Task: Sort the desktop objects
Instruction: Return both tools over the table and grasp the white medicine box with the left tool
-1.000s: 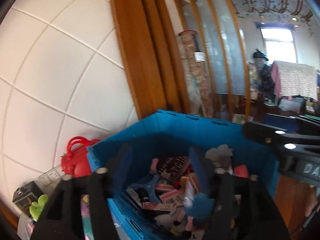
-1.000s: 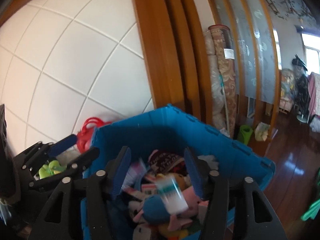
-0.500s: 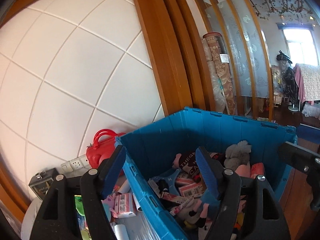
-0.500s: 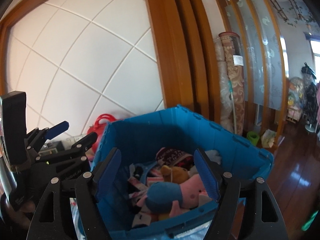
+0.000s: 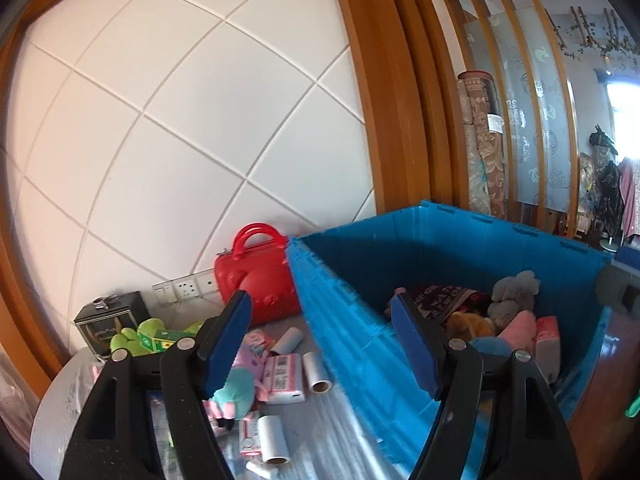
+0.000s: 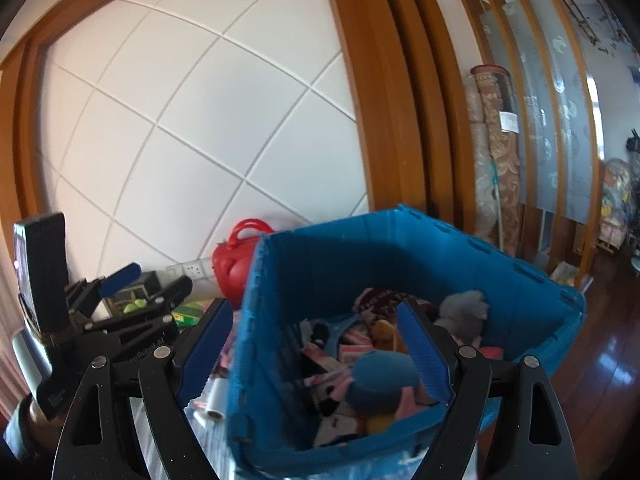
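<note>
A blue plastic crate (image 5: 360,304) stands on the table's right side, holding plush toys, small boxes and a patterned cloth; it also shows in the right wrist view (image 6: 280,280). My left gripper (image 5: 320,336) is open and empty, above the crate's left wall. Left of the crate lie white paper rolls (image 5: 318,372), pink packets (image 5: 282,376) and a teal-and-pink plush (image 5: 236,394). My right gripper (image 6: 316,340) is open and empty, above the crate's near corner, over a blue-and-pink plush (image 6: 380,380). The left gripper (image 6: 144,284) shows at the left of the right wrist view.
A red toy handbag (image 5: 256,276) stands against the white panelled wall beside a wall socket (image 5: 186,288). A black box (image 5: 108,320) and green items (image 5: 136,338) sit at the table's far left. Wooden posts and rolled carpets (image 5: 480,140) rise behind the crate.
Both grippers have pulled back and to the left from over the crate. A small box seen falling from the right gripper a second ago is gone from between its fingers. The table left of the crate has come into view.
</note>
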The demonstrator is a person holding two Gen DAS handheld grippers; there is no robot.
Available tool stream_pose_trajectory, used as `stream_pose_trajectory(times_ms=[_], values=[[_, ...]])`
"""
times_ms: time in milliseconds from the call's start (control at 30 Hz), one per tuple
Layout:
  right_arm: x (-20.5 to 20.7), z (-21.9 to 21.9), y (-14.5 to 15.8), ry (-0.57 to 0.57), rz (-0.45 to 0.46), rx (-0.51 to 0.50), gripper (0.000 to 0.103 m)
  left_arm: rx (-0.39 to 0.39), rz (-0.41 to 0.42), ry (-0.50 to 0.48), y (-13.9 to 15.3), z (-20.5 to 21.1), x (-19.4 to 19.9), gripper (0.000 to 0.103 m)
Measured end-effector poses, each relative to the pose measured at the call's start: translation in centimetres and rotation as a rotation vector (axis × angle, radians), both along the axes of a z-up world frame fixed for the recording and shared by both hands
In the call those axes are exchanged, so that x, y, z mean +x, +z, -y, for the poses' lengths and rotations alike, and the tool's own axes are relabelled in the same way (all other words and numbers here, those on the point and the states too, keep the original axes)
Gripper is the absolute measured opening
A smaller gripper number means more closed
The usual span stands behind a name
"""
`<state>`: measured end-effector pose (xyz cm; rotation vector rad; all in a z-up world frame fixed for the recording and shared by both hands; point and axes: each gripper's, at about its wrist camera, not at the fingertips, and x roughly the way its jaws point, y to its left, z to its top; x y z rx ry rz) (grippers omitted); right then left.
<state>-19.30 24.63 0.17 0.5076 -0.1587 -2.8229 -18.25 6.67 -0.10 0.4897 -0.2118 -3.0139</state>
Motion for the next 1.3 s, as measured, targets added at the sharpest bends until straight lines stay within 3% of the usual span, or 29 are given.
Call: stream_pose_trajectory(times_ms=[367,567,667,800,900,967,1067,1300], values=[[-1.7,14.9,-2.1,0.140,0.072,0.016,0.091,-0.019,0.095,0.136,-5.2,17.3,3.2,0.072],[-2.9,25.1,-4.9,0.281,0.118,0.008,0.091,-0.051,0.140,0.247,-8.9,27.5,5.5,0.072],[-3.6,30.0,-6.1,0.377,0.144,0.035,0.091,-0.023,0.164,0.302,-10.8,32.1,7.0,0.072],[-4.9,36.5,-7.2,0.534,0.159,0.091,0.091,-0.007,0.216,0.443,-13.8,38.0,9.8,0.072],[-6.2,41.3,-8.3,0.646,0.180,0.123,0.091,0.065,0.272,0.535,-16.0,43.3,11.6,0.072],[-6.8,44.3,-9.2,0.695,0.205,0.166,0.091,0.029,0.286,0.626,-17.4,46.3,12.9,0.072],[-7.5,49.4,-11.2,0.787,0.216,0.267,0.091,0.059,0.401,0.674,-20.9,51.5,15.0,0.072],[-10.4,60.2,-16.9,0.883,0.277,0.451,0.093,0.200,0.552,0.738,-27.5,59.8,19.4,0.072]])
